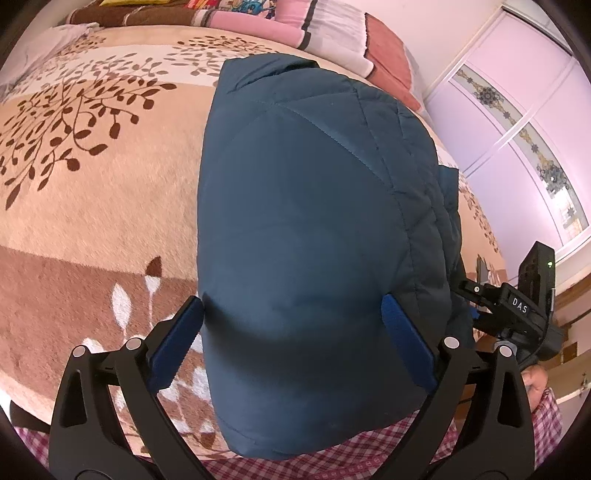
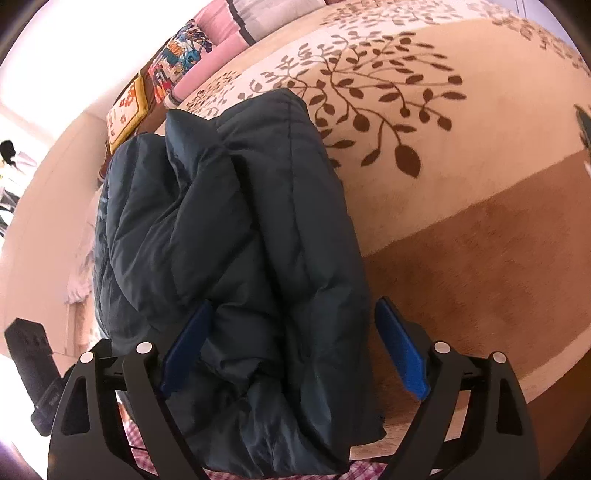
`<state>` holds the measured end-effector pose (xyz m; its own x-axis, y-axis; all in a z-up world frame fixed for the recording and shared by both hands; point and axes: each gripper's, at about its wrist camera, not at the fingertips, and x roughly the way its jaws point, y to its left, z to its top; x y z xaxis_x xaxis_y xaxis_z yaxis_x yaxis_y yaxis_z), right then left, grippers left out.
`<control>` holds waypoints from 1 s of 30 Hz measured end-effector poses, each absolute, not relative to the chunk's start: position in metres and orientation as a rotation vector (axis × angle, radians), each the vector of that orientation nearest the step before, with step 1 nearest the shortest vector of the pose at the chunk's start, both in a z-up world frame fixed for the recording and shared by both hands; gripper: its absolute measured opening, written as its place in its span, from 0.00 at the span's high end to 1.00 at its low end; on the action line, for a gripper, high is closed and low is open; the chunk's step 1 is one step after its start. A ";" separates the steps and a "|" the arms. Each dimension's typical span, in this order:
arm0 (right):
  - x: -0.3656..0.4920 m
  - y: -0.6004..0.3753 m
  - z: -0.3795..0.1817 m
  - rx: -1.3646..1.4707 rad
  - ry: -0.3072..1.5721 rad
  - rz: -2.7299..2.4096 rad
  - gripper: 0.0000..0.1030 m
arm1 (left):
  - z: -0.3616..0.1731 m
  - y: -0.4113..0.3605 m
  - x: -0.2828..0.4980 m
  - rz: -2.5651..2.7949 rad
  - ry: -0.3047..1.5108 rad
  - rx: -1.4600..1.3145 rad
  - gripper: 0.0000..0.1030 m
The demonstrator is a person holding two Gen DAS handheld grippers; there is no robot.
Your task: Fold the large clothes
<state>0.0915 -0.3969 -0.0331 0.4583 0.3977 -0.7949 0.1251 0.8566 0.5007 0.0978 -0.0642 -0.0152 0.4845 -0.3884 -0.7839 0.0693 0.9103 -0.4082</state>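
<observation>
- Left wrist view: left gripper, jaws apart, straddles the near end of the folded jacket — long axis running away.
- Right gripper, equally near, spread wide over the jacket's right side on the blanket.

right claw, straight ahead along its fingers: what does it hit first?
Likely the folded blue jacket. The right claw is open, its pads flanking the bundle's near end; the bedspread lies beyond. Depth is unclear.

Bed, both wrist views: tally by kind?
Dark blue quilted padded jacket, folded: 1
Beige plush blanket with brown leaf print: 1
Black handheld grippers with blue fingers: 2, left and right
Pink striped folded bedding: 1 stack
Total: 5
</observation>
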 end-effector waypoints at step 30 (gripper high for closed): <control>0.100 -0.413 -0.084 0.836 1.170 0.455 0.32 | -0.050 -0.055 0.119 -0.425 1.109 -0.497 0.04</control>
<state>0.0999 -0.4133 -0.0841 0.3507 0.7044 -0.6171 0.1020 0.6263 0.7729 0.1191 -0.0547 -0.0500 0.3873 -0.5561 -0.7354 0.0774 0.8144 -0.5751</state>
